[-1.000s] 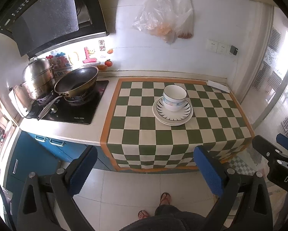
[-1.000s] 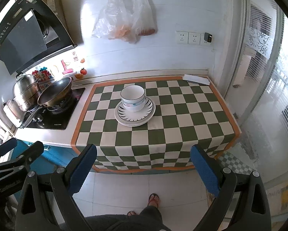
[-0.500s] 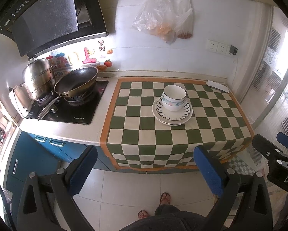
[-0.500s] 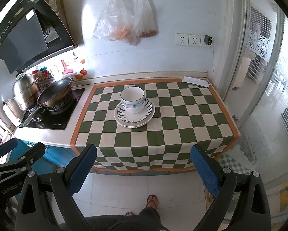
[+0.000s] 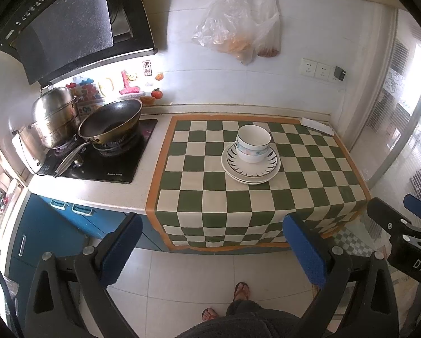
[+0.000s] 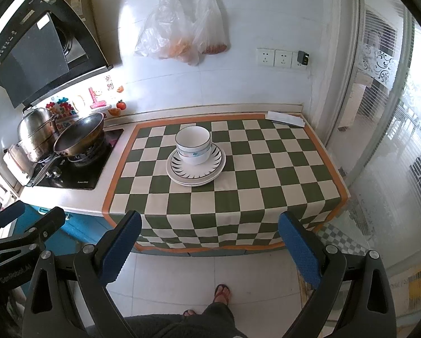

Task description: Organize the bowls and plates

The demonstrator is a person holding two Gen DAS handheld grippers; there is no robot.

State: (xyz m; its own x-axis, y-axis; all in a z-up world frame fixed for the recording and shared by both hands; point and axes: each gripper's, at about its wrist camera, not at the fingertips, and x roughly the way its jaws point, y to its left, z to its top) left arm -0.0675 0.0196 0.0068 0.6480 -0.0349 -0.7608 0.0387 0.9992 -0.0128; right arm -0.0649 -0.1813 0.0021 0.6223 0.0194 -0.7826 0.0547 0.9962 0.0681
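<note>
The stacked bowls (image 5: 253,143) sit on the stacked plates (image 5: 251,166), and the whole pile stands on the green-and-white checked cloth (image 5: 210,197) that covers the right part of the desk (image 5: 98,194), a little toward the wall from the cloth's middle. 2 bowls are nested, the lower one with a blue band; the top plate has a dark spiked rim pattern. From the right wrist view the same pile (image 6: 193,146) rests on the plates (image 6: 196,169), well apart from both claws.

The left claw (image 5: 210,250) hangs over the tiled floor in front of the desk, its 2 blue pads spread wide with nothing between them. The right claw (image 6: 209,249) is likewise wide apart and empty, level with the hanging edge of the cloth.

To the left of the cloth, a dark wok (image 5: 110,124) and a steel steamer pot (image 5: 55,115) stand on the black hob (image 5: 103,166). 2 plastic bags (image 5: 238,36) hang on the wall above. The person's sandalled feet (image 5: 240,291) show on the floor below.
</note>
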